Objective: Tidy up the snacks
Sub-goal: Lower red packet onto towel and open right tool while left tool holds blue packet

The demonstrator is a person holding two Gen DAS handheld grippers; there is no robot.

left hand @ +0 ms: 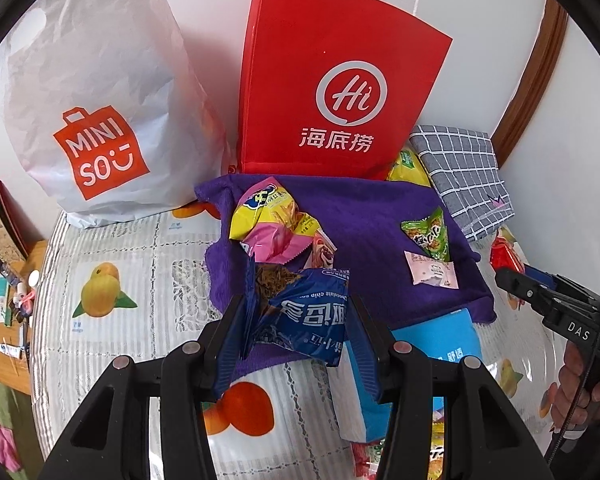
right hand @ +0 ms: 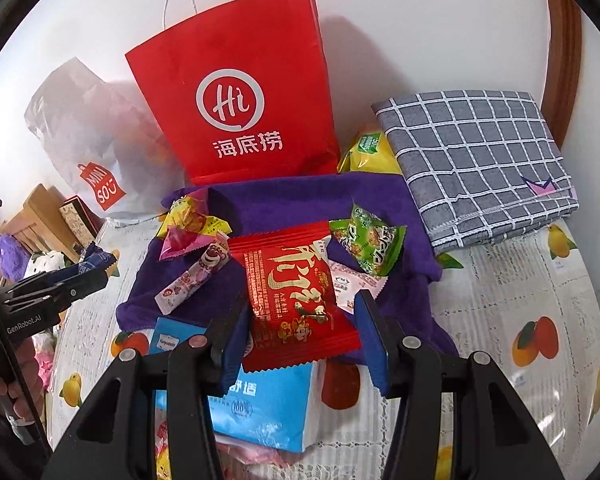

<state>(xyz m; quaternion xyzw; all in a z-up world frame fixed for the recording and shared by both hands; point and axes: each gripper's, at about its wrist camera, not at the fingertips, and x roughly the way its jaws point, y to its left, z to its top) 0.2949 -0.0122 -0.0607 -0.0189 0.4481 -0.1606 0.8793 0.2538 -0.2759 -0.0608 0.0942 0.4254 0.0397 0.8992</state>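
Blue snack packet (left hand: 306,316) in left claw (left hand: 296,340), red packet (right hand: 296,300) in right claw (right hand: 304,332)

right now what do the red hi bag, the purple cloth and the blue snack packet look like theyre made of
Red bag: likely matte paper, with crisp folds and twisted cord handles.
Purple cloth: soft, fuzzy fabric, perhaps microfibre; no shine.
Blue snack packet: glossy plastic film, crinkled, with a serrated edge.

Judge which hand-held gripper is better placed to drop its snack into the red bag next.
Right, probably. The right hand-held gripper holds the red snack packet straight below the red bag; the left hand-held gripper, holding the blue cookie packet, sits off to its left.
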